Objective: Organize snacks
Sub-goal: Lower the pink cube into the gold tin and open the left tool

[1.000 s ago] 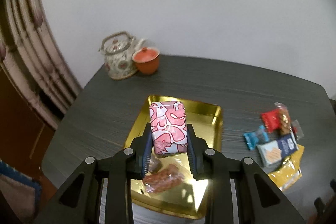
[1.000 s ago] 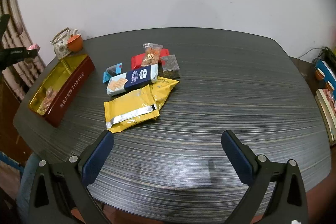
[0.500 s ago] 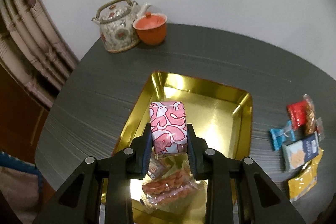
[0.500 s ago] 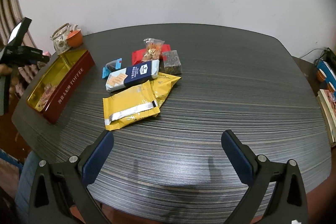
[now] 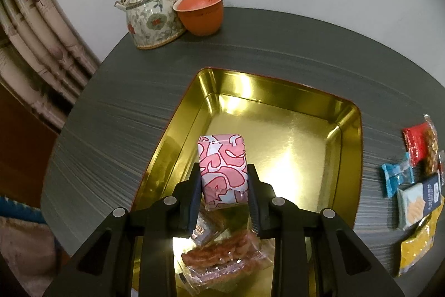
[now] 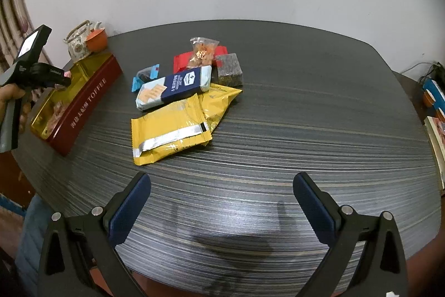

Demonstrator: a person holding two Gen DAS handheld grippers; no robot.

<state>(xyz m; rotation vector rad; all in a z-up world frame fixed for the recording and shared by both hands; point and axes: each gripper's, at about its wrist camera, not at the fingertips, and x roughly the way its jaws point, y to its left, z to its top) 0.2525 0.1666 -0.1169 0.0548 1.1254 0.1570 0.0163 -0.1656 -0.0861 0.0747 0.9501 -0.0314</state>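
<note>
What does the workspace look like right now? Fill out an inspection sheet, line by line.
Surface: dark striped table, no spills seen.
Job's things: pink patterned box held above the gold-lined tin; two wrapped snacks already lie in the tin's near end; yellow pouches, blue cracker pack and small packets wait in a loose pile on the table.
Clutter: floral teapot and orange lidded cup at the far corner.
Grippers: left claw shut on the box; right claw open, empty, over bare table.
Cables: one at the wall, far right.
Surroundings: white wall, curtain, books at right.
</note>
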